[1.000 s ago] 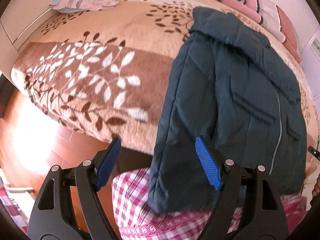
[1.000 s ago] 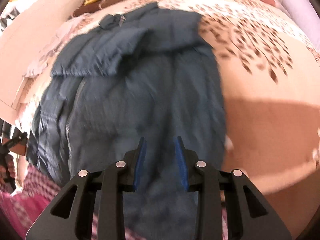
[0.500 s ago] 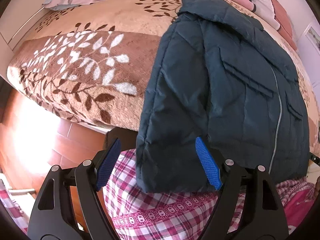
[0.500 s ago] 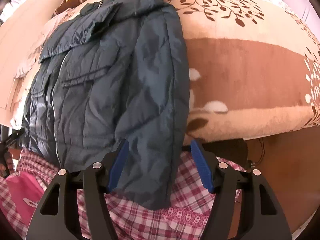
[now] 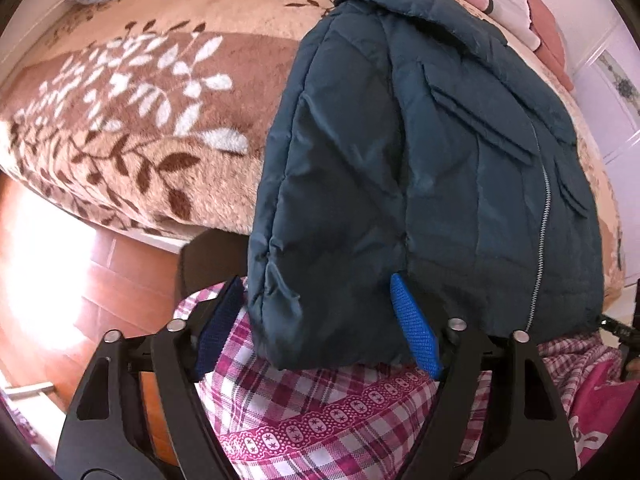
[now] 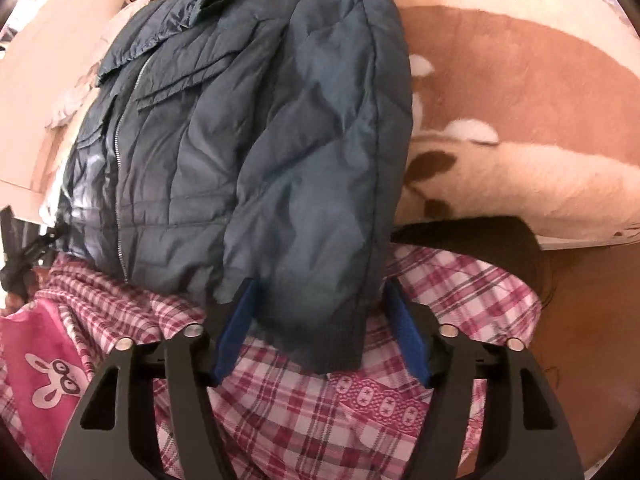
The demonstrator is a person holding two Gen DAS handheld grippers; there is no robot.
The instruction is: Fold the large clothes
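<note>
A dark teal padded jacket (image 5: 440, 152) lies front up on the bed, zip shut, its lower end hanging over the bed's edge. In the left wrist view my left gripper (image 5: 318, 328) straddles the jacket's lower left corner. Its jaws are closing, with the blue pads (image 5: 416, 332) on either side of the fabric and not squeezing it. In the right wrist view my right gripper (image 6: 320, 332) has the end of a sleeve (image 6: 316, 312) of the jacket (image 6: 224, 128) between its jaws. These jaws are closing too, and the pads (image 6: 236, 332) stand beside the cloth.
The bed carries a beige and brown leaf-patterned blanket (image 5: 132, 120). Folded bedding (image 5: 516, 4) is piled at its far end. A person's pink checked clothing (image 5: 328, 412) fills the foreground below both grippers. Orange wooden floor (image 5: 52, 280) lies beside the bed.
Both grippers have come down toward the jacket's hanging end. The right jaws went from narrow to wide, and the sleeve end now sits between them. The jacket's corner now sits between the left jaws.
</note>
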